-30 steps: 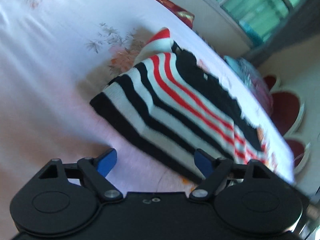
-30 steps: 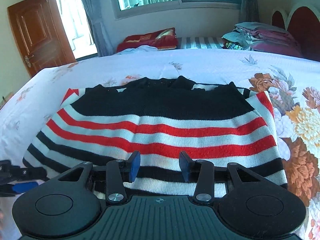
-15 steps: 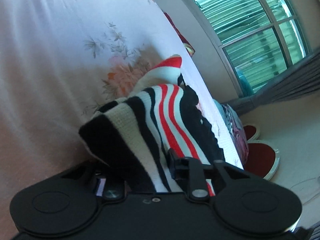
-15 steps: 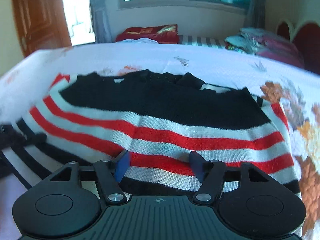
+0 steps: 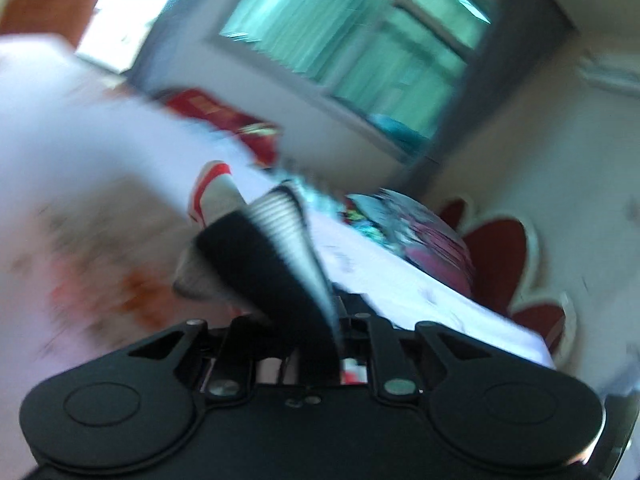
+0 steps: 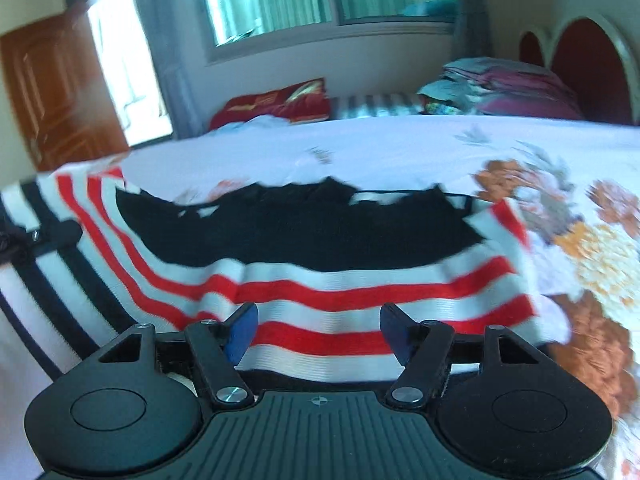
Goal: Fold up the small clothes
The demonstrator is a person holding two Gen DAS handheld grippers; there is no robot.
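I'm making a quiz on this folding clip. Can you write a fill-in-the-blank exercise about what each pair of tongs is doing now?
1. The left tongs are ____ on the sweater's black hem.
2. The right tongs are ____, with the striped sweater lying between their fingers.
3. The sweater lies on a ____-print bedsheet.

Missing words: shut; open; floral

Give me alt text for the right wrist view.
The open right gripper hovers at the near edge of a black, white and red striped knitted sweater spread on a floral white bedsheet. The sweater's left side is lifted. Behind are a red pillow and folded clothes.
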